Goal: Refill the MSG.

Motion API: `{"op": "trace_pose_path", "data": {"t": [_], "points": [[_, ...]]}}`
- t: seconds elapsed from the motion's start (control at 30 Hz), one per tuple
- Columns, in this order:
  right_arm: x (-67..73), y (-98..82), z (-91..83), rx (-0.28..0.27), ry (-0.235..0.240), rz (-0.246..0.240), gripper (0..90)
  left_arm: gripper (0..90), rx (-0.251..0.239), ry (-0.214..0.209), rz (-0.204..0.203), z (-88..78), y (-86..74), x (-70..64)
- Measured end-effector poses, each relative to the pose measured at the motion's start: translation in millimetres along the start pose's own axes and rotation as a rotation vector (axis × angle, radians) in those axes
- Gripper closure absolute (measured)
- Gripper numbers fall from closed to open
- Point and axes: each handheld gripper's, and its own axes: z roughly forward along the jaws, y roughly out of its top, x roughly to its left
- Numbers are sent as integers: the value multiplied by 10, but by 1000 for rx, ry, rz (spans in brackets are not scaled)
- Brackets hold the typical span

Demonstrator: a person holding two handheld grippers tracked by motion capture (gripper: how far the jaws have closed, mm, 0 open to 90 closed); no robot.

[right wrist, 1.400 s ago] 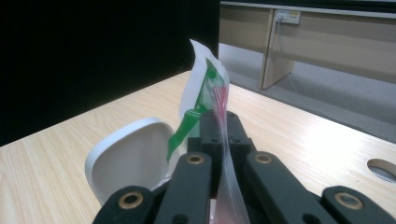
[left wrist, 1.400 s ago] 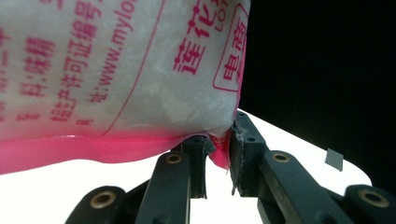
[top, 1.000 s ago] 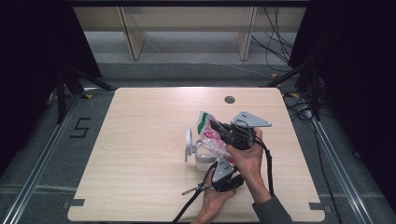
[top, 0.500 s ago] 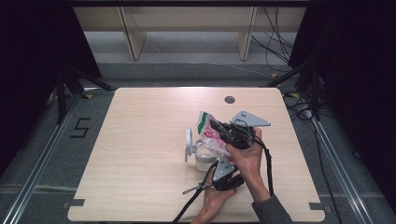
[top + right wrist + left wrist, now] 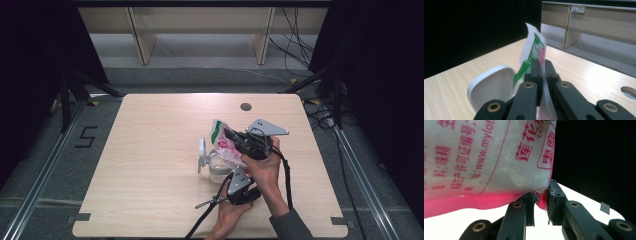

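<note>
Above the near right part of the counter [image 5: 150, 150], the pink-printed bag [image 5: 225, 145] hangs over a white container [image 5: 215, 167], its top edge clamped in the right gripper's [image 5: 541, 67] jaws and its bottom corner pinched in the left gripper's [image 5: 541, 202] jaws.

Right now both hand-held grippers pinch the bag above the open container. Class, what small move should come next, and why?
Probably tip the bag a little further toward the white container. The right hand-held gripper clamps its upper end, the left hand-held gripper pinches its pink bottom seam, and the lid stands open.
</note>
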Motion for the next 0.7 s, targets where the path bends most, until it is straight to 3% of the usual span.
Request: {"op": "trace_pose_path", "data": {"t": [0.17, 0.33, 0.4, 0.57, 0.6, 0.7], "points": [[30, 3, -12, 13, 11, 48, 900, 776, -17, -17, -4, 9, -2, 5], [9, 4, -3, 3, 1, 13, 900, 775, -11, -9, -7, -1, 3, -1], [17, 8, -6, 15, 18, 25, 900, 775, -10, -8, -6, -3, 2, -1], [10, 6, -2, 0, -14, -4, 900, 775, -10, -5, -7, -6, 3, -7], [23, 7, -4, 21, 14, 29, 900, 775, -12, -7, -7, -3, 2, -5], [18, 5, 1, 11, 14, 17, 900, 775, -26, -17, -11, 9, -2, -3]]}}
